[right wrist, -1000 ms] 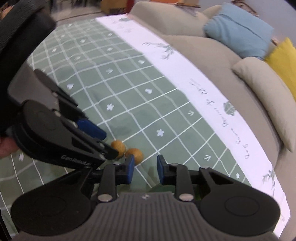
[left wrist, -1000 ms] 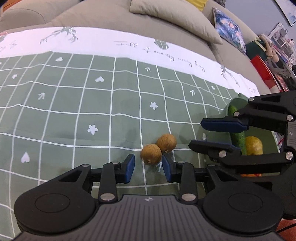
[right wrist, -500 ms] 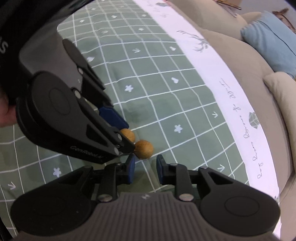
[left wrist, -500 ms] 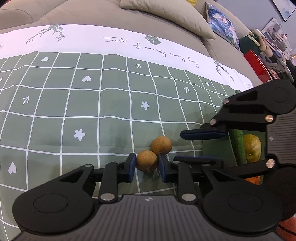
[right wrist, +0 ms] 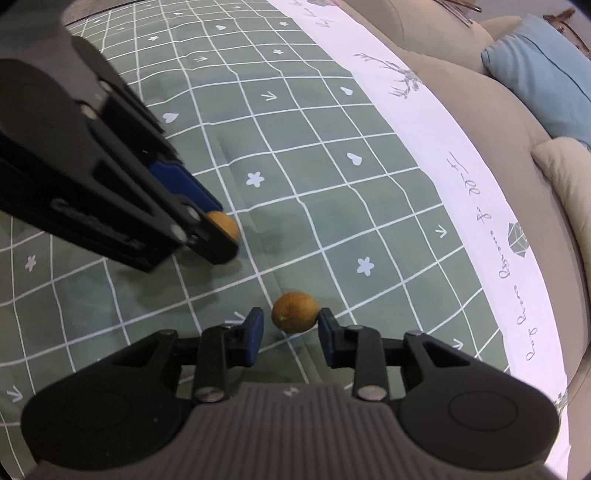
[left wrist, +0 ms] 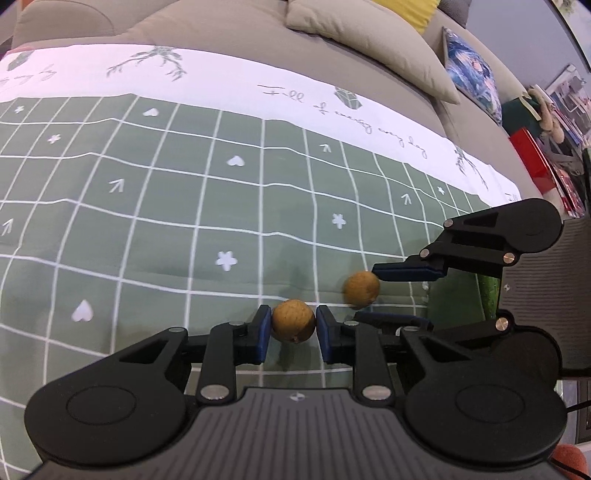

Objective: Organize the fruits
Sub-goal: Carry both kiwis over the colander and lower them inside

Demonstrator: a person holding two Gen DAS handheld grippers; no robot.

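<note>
Since a second ago both grippers have closed in on the two brown fruits on the green checked cloth (left wrist: 155, 236). Left gripper (left wrist: 293, 330) clamps one brown fruit (left wrist: 293, 321); right gripper (right wrist: 290, 326), jaws apart, brackets the other fruit (right wrist: 294, 311). Neither is sorted yet.

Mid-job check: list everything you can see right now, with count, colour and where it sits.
Small round fruits: 2, brown; one between the left gripper's pads, the other between the right gripper's fingers.
Tablecloth: 1, green grid, white border.
Sofa: 1, beige, behind the table.
Cushions: beige, blue patterned, light blue.
Cucumber: 1, green, far right, mostly hidden.
Left gripper: black, blue pads, gripping fruit.
Right gripper: black, open around fruit.
</note>
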